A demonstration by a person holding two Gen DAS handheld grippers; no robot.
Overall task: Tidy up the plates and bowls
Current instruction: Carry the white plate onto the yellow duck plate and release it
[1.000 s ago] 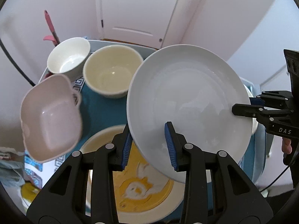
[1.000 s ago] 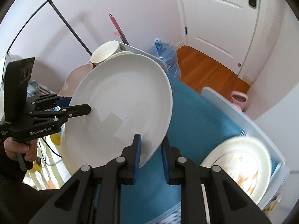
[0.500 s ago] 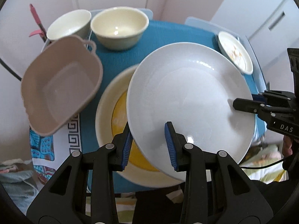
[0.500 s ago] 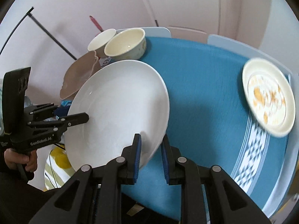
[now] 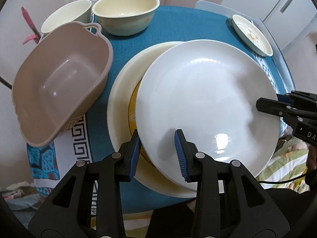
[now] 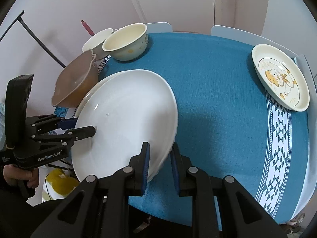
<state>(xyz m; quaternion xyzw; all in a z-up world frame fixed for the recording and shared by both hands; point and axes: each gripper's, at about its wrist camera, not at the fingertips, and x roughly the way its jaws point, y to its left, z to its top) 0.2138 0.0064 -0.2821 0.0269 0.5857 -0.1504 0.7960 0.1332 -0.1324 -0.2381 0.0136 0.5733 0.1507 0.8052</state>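
Claws, both my left gripper point(image 5: 157, 152) and right gripper point(image 6: 158, 161), pinch the big round white plate point(image 5: 206, 107), which could slip and crack the cream-and-yellow plate point(image 5: 123, 103) underneath.

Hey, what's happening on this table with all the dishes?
A person is holding a large white plate between two handheld grippers: the left gripper clamps its near rim and the right gripper clamps the opposite rim. The plate sits just over a bigger cream plate with a yellow pattern, apparently being stacked onto it. Beside them on the blue tablecloth are a brown basin, two bowls, and a small cartoon plate.
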